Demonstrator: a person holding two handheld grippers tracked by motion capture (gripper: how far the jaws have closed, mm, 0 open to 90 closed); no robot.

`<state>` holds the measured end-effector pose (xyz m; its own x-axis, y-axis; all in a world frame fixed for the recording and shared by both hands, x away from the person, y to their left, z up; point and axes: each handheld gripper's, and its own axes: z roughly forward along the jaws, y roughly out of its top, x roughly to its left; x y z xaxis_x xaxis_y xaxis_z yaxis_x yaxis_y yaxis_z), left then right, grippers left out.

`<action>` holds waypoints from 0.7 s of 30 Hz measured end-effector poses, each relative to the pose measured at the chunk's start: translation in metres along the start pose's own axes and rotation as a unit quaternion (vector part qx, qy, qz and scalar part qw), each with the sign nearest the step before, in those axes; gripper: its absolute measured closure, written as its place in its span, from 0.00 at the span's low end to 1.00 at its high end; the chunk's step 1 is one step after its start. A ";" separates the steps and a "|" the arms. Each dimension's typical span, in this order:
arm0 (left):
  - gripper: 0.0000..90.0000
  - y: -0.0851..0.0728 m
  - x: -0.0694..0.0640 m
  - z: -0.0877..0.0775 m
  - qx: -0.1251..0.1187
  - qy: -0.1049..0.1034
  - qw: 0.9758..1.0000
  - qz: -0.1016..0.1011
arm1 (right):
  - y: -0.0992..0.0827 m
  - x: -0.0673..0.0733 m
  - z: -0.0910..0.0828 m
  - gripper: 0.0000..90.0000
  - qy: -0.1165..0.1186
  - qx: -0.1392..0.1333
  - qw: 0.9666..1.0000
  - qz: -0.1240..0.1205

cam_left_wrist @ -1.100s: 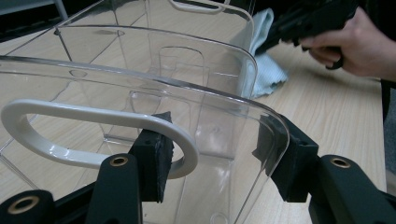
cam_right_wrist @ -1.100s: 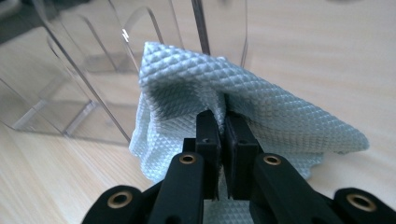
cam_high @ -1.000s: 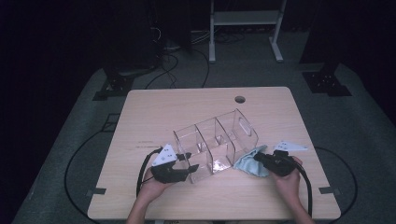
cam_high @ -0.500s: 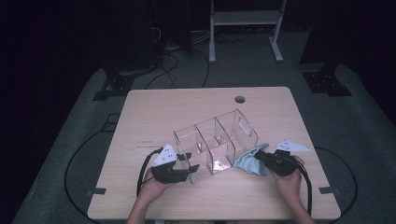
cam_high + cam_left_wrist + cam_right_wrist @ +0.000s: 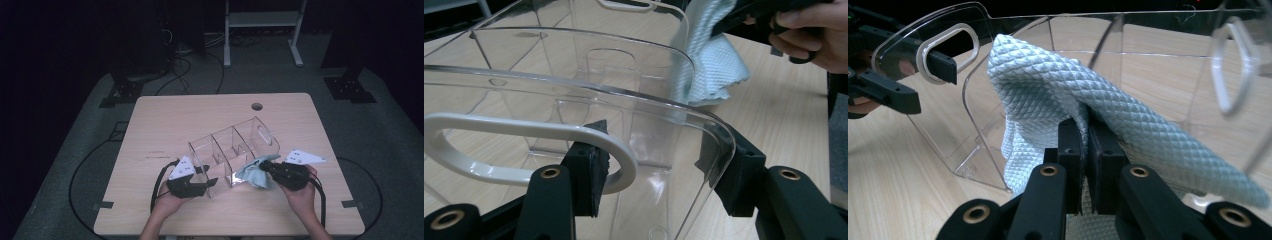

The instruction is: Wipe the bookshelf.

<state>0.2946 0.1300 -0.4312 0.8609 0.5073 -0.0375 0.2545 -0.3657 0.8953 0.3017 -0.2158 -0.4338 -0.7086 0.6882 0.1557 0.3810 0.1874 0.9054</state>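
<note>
Near edge of the desk (image 5: 165,120): two hands came in from the bottom. Left hand (image 5: 167,202) held the left claw (image 5: 212,182), which was clamped on the near end wall of a clear plastic organizer (image 5: 232,147). In the left gripper view one pad (image 5: 589,172) sat inside the white-rimmed handle hole (image 5: 524,150), the other pad on the outer face of the wall, so the claw pinched the plastic.

Right hand (image 5: 302,192) held the right claw (image 5: 265,167), its jaws pressed together on a light blue cloth (image 5: 252,175). The right gripper view showed the cloth (image 5: 1058,95), with its diamond weave, caught between the two pads and draping over both sides of them. The cloth lay against the organizer's right side wall, touching it near the front corner.

The organizer sat tilted and slantwise mid-desk, between the two claws, with dividers splitting it into compartments. A second handle hole (image 5: 263,135) was at its far end.

Farther out: a round cable hole (image 5: 257,106) near the desk's far edge. Beyond the desk, dark floor with cables (image 5: 185,65) and a white metal frame (image 5: 260,30).
</note>
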 end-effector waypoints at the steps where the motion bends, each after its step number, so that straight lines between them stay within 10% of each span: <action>1: 0.51 0.000 0.000 0.000 0.001 0.000 1.000 0.001 | 0.001 0.001 0.003 0.95 0.000 0.003 1.000 -0.003; 9: 0.51 0.000 -0.001 0.000 0.001 0.001 1.000 0.001 | -0.017 -0.001 0.017 0.95 -0.004 0.043 0.999 0.002; 16: 0.51 0.000 -0.001 0.000 0.001 -0.001 1.000 0.001 | -0.004 0.001 0.010 0.94 -0.003 0.011 1.000 -0.005; 21: 0.51 0.000 -0.001 0.000 0.002 -0.001 1.000 0.003 | -0.024 -0.004 0.022 0.94 -0.004 0.053 0.999 0.004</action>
<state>0.2940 0.1292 -0.4309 0.8633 0.5036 -0.0336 0.2520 -0.3723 0.8933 0.3085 -0.2073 -0.4646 -0.7003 0.6956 0.1602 0.4486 0.2544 0.8567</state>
